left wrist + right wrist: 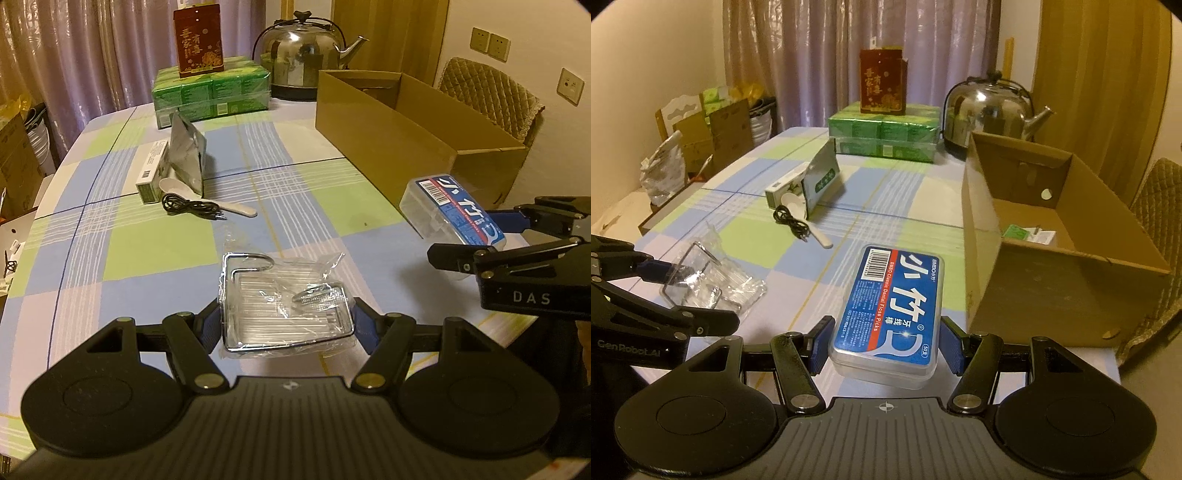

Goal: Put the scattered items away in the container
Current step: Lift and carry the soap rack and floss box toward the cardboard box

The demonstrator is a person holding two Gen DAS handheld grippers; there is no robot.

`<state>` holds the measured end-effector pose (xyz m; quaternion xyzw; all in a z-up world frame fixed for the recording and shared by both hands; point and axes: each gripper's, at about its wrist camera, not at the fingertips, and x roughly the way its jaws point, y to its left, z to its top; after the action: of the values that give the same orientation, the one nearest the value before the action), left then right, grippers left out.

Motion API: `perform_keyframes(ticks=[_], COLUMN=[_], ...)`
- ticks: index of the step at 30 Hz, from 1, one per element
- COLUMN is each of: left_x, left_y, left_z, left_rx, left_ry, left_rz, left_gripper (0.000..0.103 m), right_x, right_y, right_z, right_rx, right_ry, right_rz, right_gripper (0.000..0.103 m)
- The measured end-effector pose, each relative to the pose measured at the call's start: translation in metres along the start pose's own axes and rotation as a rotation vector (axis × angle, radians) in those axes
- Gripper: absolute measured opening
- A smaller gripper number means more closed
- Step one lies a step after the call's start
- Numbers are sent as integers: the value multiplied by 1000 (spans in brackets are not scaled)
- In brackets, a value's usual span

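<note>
Lower centre of each frame: left gripper point(286, 323) fingers straddle wrapped wire rack point(284, 306), right gripper point(884, 341) fingers straddle floss box point(892, 306), unclenched, destined for carton point(1052, 236).

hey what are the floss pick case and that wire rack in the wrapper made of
Floss pick case: apparently clear rigid plastic, see-through walls, glossy printed label. Wire rack: seemingly chromed metal wire, mirror-bright highlights; its wrapper is thin, crinkled clear film.

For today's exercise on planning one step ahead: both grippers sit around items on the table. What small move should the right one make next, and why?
Probably close the right gripper: its jaws straddle the dental floss box with a small gap each side, so the box looks ungripped. The open cardboard box waits just to its right for the lift that follows.
</note>
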<state>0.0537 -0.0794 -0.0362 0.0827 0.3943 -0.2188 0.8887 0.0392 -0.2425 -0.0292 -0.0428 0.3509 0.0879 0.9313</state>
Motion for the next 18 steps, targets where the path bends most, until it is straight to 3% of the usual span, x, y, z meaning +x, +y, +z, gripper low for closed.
perform_keyframes(ticks=[18], left_x=[-4], left_y=[-21], left_z=[6], left_rx=[37], left_ry=[-18], left_rz=[-27], left_gripper=[66], right_x=[-29], right_y=[-22], right_z=[-9], right_rx=[49], right_ry=[-31], right_rz=[-42], right_gripper=[57])
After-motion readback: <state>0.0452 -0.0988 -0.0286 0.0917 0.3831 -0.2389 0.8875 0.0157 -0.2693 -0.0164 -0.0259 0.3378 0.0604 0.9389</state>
